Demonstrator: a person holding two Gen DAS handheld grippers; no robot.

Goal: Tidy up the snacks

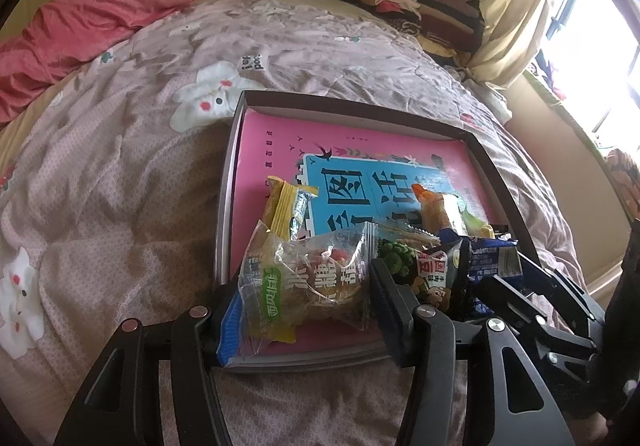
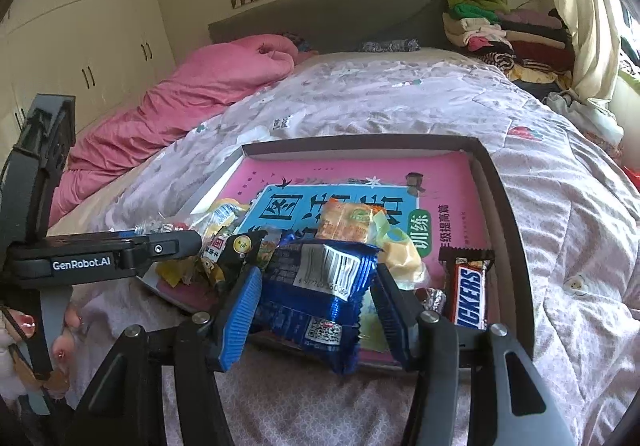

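A shallow dark box [image 1: 236, 149] lined with a pink and blue book lies on the bed and holds several snack packs. My left gripper [image 1: 300, 310] is shut on a clear cake packet [image 1: 312, 282] with green and yellow print, at the box's near left corner. My right gripper [image 2: 316, 310] is shut on a blue foil packet [image 2: 320, 286] over the box's near edge [image 2: 516, 230]. A Snickers bar [image 2: 468, 290] lies just right of it. A black bean packet [image 1: 424, 270], a yellow packet [image 1: 286, 205] and an orange packet [image 1: 436, 209] lie behind.
The box sits on a pink-grey floral quilt [image 1: 120, 165]. A pink blanket [image 1: 100, 17] is heaped at the far left, folded clothes [image 1: 404, 1] are stacked at the headboard, and a curtain and window [image 1: 580, 25] are on the right. Cupboards [image 2: 80, 45] stand at the left.
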